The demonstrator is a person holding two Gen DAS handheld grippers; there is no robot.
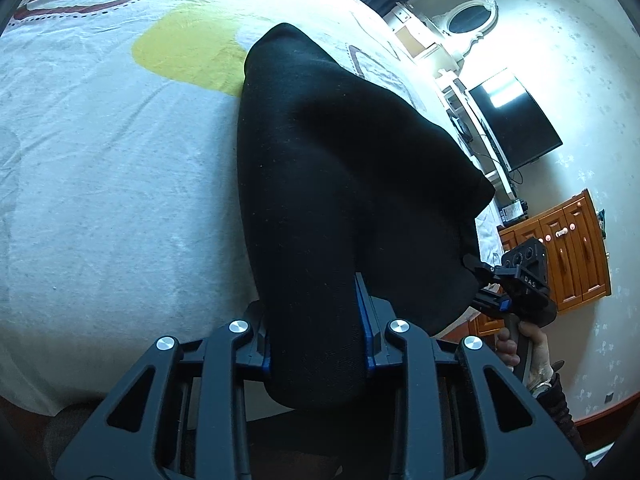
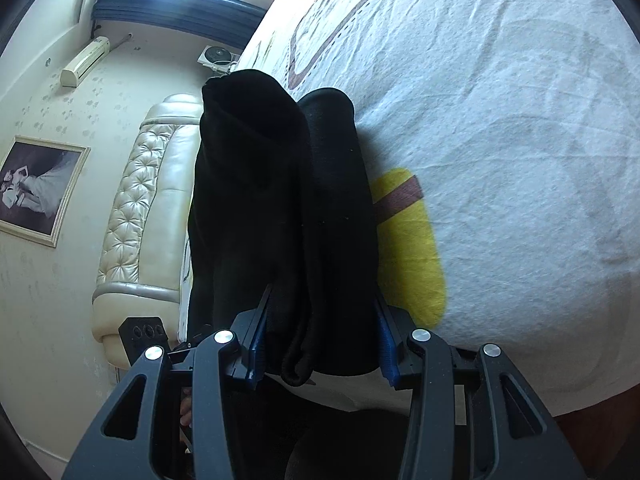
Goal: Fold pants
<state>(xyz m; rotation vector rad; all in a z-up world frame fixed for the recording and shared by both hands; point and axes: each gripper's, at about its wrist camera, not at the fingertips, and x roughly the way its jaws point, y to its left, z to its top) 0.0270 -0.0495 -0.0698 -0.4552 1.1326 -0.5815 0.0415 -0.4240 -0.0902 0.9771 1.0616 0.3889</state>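
The black pants [image 1: 340, 184] hang lifted over the bed, held at two points. My left gripper [image 1: 316, 320] is shut on one bunched end of the fabric. My right gripper [image 2: 320, 332] is shut on the other end of the pants [image 2: 280, 208], with a thick bundle between its blue pads [image 2: 385, 344]. The right gripper also shows in the left wrist view [image 1: 516, 284] at the pants' right corner, with the hand below it. The far end of the pants droops toward the bedsheet.
The bed has a white sheet [image 1: 100, 184] with a yellow patch [image 1: 192, 48] and brown loops. A TV [image 1: 516, 120] and wooden cabinet [image 1: 568, 248] stand past the bed's foot. A padded headboard [image 2: 148, 208] and framed picture [image 2: 36, 188] lie on the other side.
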